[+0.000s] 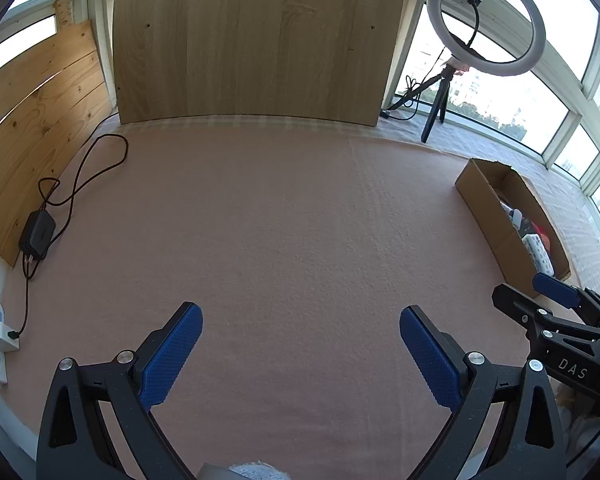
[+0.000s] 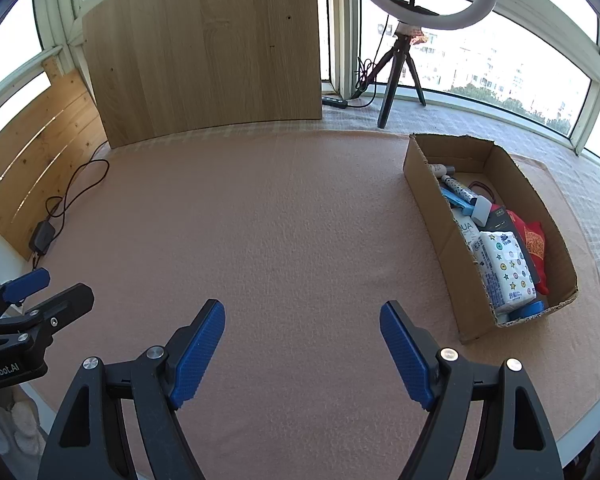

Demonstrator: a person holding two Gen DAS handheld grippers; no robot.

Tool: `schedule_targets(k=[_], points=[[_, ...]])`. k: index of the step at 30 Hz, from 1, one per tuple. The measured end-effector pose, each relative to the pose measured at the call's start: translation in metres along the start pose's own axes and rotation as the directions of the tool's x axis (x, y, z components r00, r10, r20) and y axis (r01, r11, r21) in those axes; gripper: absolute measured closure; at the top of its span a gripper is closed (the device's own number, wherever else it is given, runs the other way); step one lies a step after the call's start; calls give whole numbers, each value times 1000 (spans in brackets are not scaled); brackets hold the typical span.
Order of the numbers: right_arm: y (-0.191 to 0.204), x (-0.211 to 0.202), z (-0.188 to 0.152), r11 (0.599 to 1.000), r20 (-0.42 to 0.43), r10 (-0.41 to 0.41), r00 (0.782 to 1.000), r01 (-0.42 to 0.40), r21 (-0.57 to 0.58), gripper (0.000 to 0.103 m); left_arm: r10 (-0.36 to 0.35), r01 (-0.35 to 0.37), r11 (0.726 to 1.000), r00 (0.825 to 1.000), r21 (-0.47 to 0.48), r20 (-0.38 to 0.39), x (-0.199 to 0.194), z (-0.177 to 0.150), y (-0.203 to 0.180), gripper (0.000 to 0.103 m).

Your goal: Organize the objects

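**Box filled, both grippers empty**

The cardboard box [image 2: 432, 200] sits at the right side of the pink cloth [image 2: 280, 220], near the window, and holds a tissue pack [image 2: 506, 270], a red pouch [image 2: 534, 246] and other small items. My right gripper [image 2: 302, 344] hovers over bare cloth, spread wide, gripping nothing. My left gripper [image 1: 300, 352] is likewise wide and empty. A charger [image 1: 38, 234] lies far left.
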State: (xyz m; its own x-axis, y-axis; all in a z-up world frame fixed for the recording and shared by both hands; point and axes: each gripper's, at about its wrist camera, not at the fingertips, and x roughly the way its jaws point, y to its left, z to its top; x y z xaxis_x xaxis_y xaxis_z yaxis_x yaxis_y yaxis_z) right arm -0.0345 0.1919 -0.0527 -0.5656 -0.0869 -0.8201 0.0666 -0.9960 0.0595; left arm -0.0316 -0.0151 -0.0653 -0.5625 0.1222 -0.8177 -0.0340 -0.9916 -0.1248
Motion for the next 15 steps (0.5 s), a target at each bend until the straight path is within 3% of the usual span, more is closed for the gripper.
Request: schedule_targets(k=[15], points=[[0, 4, -1, 1000, -13, 4, 1000, -4, 3, 26, 9, -9, 1000, 1000, 2, 2, 2, -1, 2, 2]])
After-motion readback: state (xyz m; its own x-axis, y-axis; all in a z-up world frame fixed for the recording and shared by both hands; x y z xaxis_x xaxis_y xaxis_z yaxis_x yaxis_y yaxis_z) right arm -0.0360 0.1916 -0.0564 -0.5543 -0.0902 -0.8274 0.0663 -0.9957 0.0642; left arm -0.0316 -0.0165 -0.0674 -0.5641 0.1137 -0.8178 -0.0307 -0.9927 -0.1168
